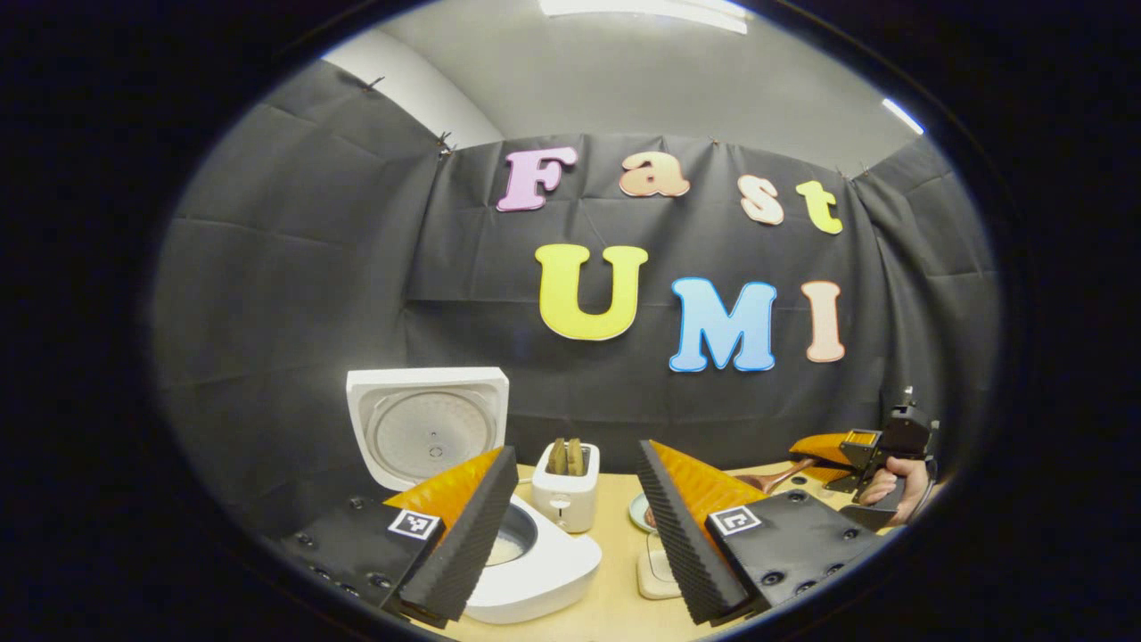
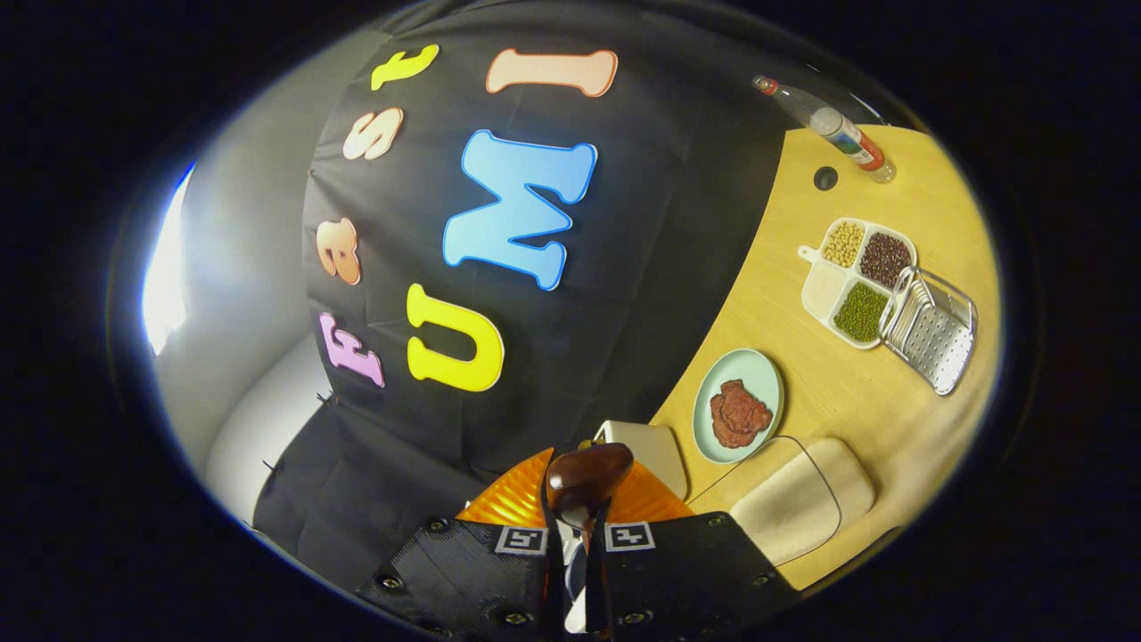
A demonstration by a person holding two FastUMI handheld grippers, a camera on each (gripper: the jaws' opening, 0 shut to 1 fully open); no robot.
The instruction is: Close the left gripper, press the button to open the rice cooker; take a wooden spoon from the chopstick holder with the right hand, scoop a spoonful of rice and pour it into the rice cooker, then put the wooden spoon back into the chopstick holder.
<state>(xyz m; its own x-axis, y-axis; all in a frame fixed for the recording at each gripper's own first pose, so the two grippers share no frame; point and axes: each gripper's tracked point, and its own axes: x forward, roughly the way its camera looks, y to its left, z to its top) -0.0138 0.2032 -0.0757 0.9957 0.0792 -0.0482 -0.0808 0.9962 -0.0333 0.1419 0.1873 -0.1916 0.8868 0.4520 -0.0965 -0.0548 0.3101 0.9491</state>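
The rice cooker (image 1: 499,544) at lower left stands open; right claw (image 2: 575,526) pinches the wooden spoon (image 2: 584,477) for scooping, left claw (image 1: 570,526) gapes wide.

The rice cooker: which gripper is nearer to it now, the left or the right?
Left. The left gripper hangs open just before the open rice cooker, one finger overlapping its rim. The right gripper, holding the wooden spoon, is far off to the side beyond the toaster.

Rice cooker (image 1: 535,562) bowl and front partly hidden behind left gripper (image 1: 575,526) fingers. Wooden spoon (image 2: 584,481) handle concealed between right gripper (image 2: 578,535) fingers. Toaster (image 2: 646,450) mostly hidden behind them. Scale (image 1: 655,575) partly covered.
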